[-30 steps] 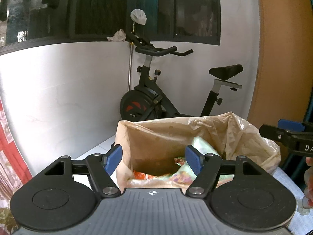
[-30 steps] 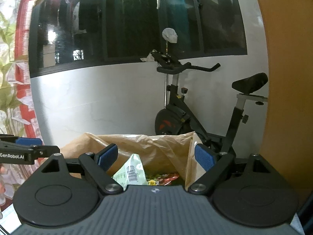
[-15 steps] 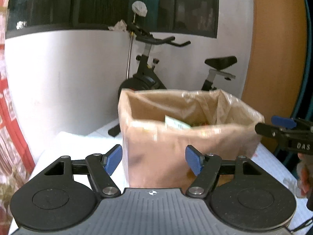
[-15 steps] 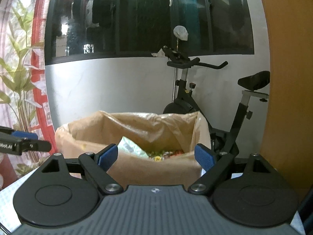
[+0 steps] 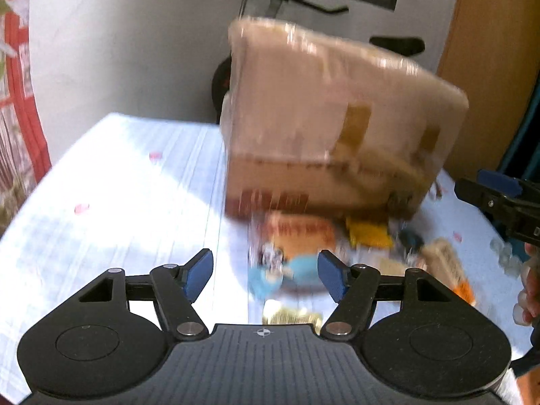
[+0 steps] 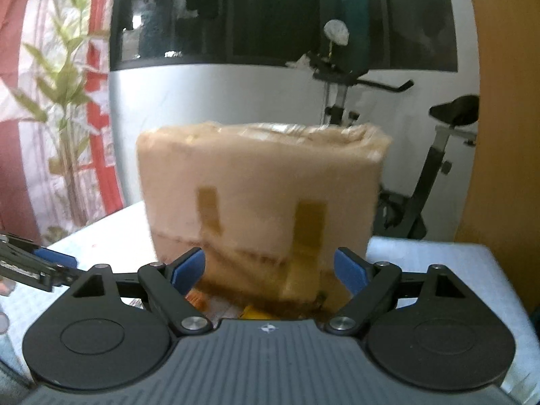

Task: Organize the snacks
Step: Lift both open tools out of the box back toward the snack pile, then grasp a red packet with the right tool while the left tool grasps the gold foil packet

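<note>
A cardboard box lined with a tan plastic bag [image 5: 334, 125] stands on the white table [image 5: 118, 182]; it also fills the middle of the right wrist view [image 6: 260, 199]. Several snack packets lie in front of it: an orange one [image 5: 297, 229], a yellow one [image 5: 368, 233], a blue one [image 5: 287, 273] and a gold one [image 5: 290, 315]. My left gripper [image 5: 266, 275] is open and empty above the blue packet. My right gripper [image 6: 268, 266] is open and empty in front of the box; it shows at the right edge of the left wrist view [image 5: 499, 195]. The left wrist view is blurred.
An exercise bike [image 6: 438, 155] stands behind the table against the white wall. A brown wooden panel [image 5: 489, 50] is at the right, a red patterned curtain [image 6: 50, 101] at the left. More packets [image 5: 445, 266] lie at the table's right side.
Both grippers have pulled back and dropped from over the box's opening to table level. The box's inside is now out of sight and the packets on the table have come into view.
</note>
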